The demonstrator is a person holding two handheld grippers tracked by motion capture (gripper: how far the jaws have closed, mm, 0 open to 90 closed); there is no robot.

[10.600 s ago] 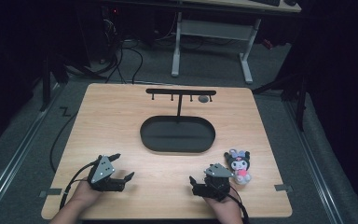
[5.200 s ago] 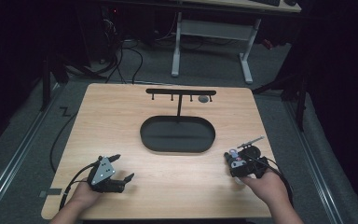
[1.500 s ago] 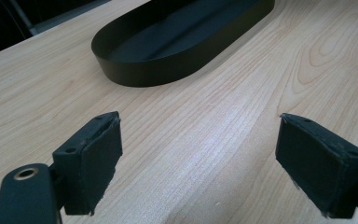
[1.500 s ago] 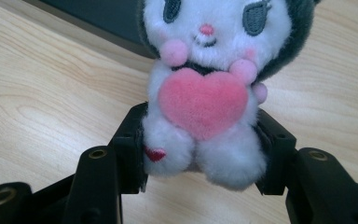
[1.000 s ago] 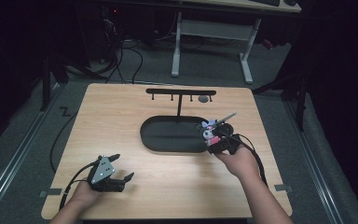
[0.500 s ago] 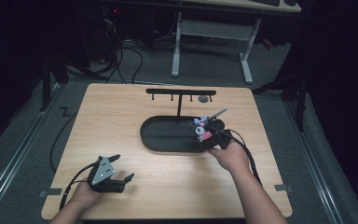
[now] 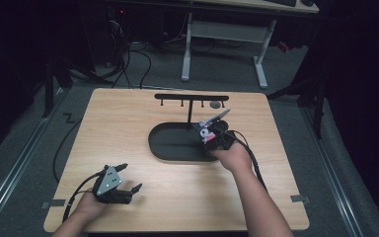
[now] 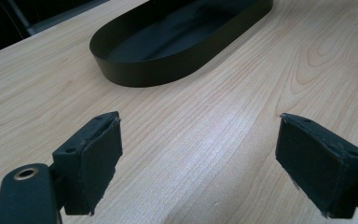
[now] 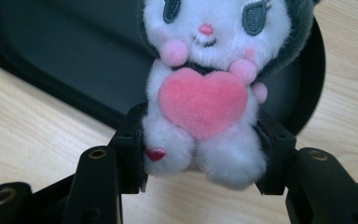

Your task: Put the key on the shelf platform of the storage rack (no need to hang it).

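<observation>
Nearest the person, the left gripper [image 7: 128,188] rests on the front left part of the wooden table [image 7: 128,128], its jaws spread wide with bare tabletop between them; the left gripper view confirms the two black pads [image 8: 91,161] standing well apart and gripping nothing, with the black oval tray [image 8: 135,74] lying beyond them. Farther out, the right gripper [image 7: 212,131] is held over the right end of the same tray [image 7: 165,148], clamped on a small plush toy [image 7: 206,133]. The right gripper view shows the grip closely: the plush toy [image 9: 205,88] sits upright between the jaws, which press on its lower body from both sides at the level of the legs, head and arms rising clear above them. The toy is white with a dark grey hood and holds a pink heart [image 9: 203,100] against its chest; a small red heart mark is on one foot. No brand, label or readable writing is visible on the toy, tray or grippers. The high view alone shows a black T-shaped rack [image 7: 191,98] with small hooks standing behind the tray, and a desk frame [image 7: 222,34] on the floor beyond the table.
</observation>
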